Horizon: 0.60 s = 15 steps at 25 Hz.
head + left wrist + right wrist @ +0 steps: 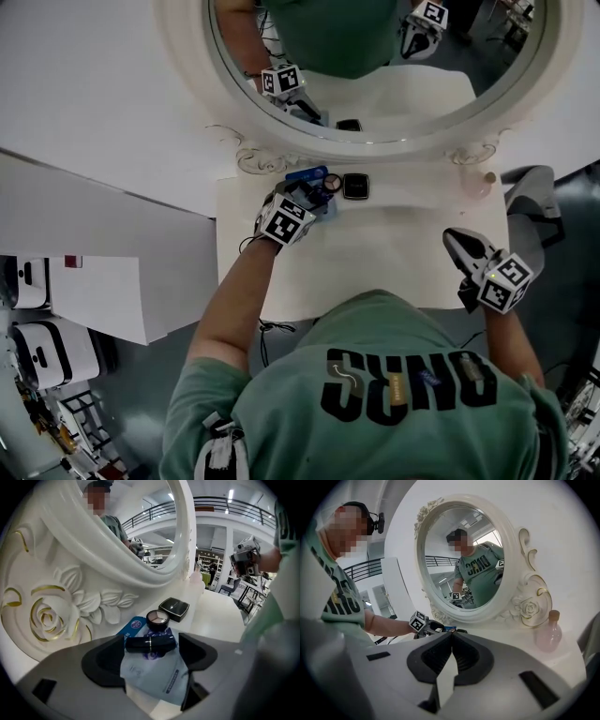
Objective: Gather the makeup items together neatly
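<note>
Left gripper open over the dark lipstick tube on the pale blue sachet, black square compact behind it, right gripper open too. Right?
No: the right gripper is not open. The right gripper view shows its jaws shut together, nothing between them. The rest holds: left gripper open over the dark lipstick tube on the pale blue sachet, black square compact behind it.

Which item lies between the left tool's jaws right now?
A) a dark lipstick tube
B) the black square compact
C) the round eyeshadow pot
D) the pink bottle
A: in the left gripper view the dark lipstick tube lies crosswise between the left tool's parted jaws, on top of a pale sachet.
</note>
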{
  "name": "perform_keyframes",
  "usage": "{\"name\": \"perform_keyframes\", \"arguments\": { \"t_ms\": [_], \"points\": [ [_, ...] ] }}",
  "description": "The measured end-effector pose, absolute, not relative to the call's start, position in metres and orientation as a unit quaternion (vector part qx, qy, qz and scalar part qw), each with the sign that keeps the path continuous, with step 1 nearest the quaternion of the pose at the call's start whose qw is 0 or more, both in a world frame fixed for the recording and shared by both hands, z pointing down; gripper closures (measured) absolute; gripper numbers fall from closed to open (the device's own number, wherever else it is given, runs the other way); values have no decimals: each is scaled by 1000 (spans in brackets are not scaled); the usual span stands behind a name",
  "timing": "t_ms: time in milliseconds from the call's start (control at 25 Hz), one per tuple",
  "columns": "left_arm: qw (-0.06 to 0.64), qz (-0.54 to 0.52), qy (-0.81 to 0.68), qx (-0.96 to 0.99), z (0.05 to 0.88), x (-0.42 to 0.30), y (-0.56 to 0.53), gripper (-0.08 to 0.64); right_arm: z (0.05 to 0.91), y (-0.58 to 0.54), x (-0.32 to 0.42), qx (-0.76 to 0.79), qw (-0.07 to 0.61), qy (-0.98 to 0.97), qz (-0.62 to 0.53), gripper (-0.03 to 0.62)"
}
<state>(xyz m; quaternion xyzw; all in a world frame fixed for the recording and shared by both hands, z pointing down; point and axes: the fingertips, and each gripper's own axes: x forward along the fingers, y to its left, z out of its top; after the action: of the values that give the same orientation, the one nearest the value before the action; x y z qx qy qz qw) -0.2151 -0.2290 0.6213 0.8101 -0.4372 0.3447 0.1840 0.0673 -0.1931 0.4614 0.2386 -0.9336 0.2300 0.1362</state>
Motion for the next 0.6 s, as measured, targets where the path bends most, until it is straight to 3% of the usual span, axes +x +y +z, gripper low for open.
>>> {"name": "perform_keyframes", "arguments": {
  "t_ms": [440,600],
  "points": [
    [179,356,-411,820,632,-215,-232,218,462,-194,67,242,135,-933,231,597],
    [153,339,-391,842,596,-195,-225,219,456,-192,73,245,125,-934,229,597]
  ]
}}
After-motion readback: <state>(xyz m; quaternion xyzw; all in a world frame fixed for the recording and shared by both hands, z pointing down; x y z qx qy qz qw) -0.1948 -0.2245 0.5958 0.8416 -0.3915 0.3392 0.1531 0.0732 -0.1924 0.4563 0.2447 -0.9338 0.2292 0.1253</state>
